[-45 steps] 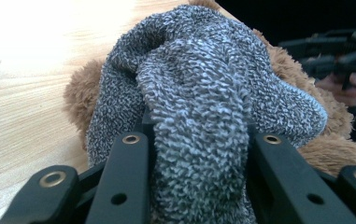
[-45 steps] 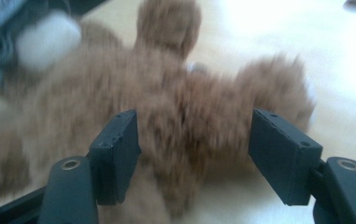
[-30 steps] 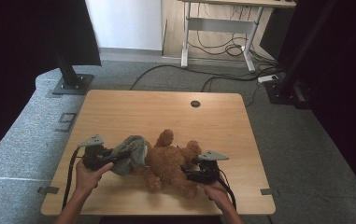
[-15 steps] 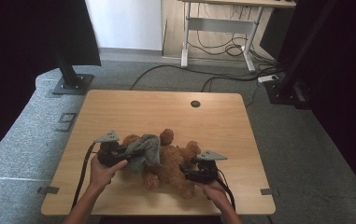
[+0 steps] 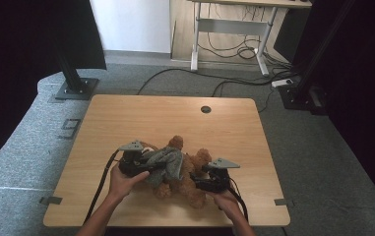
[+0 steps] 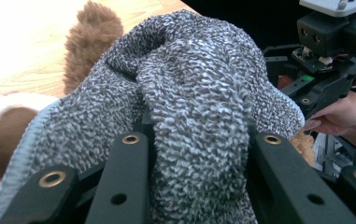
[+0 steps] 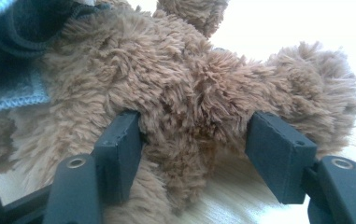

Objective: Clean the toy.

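Near the surface's front edge, the right hand-held gripper is clamping the teddy bear's limb, likely anchoring it, while the left hand-held gripper is gripping bunched grey knit cloth over the bear, apparently dressing it.

Wooden bench on grey carpet; behind bench white-framed desk, loose cables; black stand base at bench's far-left corner.
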Action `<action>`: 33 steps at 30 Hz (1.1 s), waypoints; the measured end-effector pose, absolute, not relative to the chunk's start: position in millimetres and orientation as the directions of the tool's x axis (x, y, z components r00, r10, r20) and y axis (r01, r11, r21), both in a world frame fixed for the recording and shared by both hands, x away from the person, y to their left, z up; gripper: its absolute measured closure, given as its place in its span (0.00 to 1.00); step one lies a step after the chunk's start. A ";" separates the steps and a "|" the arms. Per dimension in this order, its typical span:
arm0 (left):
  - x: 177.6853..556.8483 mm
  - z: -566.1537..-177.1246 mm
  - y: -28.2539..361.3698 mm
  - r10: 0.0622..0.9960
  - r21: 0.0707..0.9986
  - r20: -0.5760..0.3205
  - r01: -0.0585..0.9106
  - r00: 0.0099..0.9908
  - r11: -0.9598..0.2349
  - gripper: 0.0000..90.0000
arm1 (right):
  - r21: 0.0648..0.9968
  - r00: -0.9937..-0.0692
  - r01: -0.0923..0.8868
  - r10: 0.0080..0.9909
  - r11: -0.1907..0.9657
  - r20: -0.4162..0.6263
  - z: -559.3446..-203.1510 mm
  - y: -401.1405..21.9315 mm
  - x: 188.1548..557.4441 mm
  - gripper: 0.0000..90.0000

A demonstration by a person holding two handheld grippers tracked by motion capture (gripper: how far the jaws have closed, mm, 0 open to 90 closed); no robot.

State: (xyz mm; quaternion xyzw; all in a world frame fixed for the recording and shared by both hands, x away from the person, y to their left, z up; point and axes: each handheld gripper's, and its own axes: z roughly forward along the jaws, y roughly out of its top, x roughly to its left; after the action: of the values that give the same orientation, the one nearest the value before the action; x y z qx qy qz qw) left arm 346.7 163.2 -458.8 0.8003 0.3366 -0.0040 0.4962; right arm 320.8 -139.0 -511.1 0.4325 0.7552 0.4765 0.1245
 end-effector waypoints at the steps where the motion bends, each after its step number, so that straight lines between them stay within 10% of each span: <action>1: 346.3 -459.3 161.6 0.539 0.789 -0.333 0.542 0.774 -0.289 0.75 | 0.827 -0.593 0.536 0.773 0.171 0.225 -511.3 -139.0 320.8 0.40; 33: 333.7 -473.7 187.3 0.570 0.764 -0.340 0.573 0.748 -0.297 0.75 | 0.856 -0.515 0.506 0.832 0.102 0.205 -496.4 -157.1 330.5 0.38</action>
State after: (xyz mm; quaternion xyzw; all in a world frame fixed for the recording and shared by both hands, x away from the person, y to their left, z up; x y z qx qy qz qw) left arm 333.7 187.3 -473.7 0.8052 0.3550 -0.0016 0.4749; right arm 330.5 -157.1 -496.4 0.4627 0.7232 0.4844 0.1680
